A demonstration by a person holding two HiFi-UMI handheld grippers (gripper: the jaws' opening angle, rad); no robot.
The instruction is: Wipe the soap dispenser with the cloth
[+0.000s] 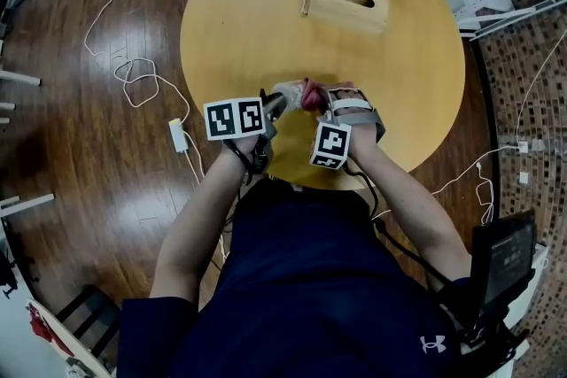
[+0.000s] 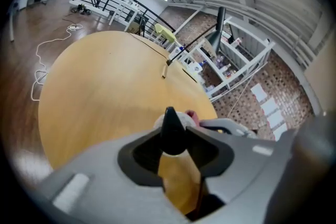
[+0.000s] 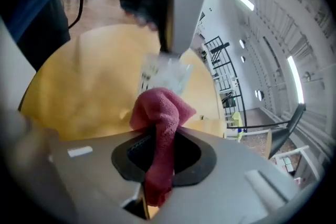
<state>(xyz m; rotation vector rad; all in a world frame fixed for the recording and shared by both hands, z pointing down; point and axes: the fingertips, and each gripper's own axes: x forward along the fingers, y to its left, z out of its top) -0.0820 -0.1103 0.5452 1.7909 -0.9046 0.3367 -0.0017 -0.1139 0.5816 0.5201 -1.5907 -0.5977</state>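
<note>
The left gripper (image 2: 173, 139) clamps the clear plastic soap dispenser (image 3: 165, 73) by its black pump (image 2: 170, 128); the right gripper (image 3: 160, 152) pinches the red terry cloth (image 3: 160, 110) just beside it.

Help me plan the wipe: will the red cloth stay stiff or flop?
Probably floppy: the cloth bunches in a soft fold ahead of the right gripper and trails limp through it. Likely light and not slippery, since its surface looks fuzzy.

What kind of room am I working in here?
Likely an indoor lab or studio workspace: a round wooden table, loose cables across a wood floor, and white shelving nearby.
</note>
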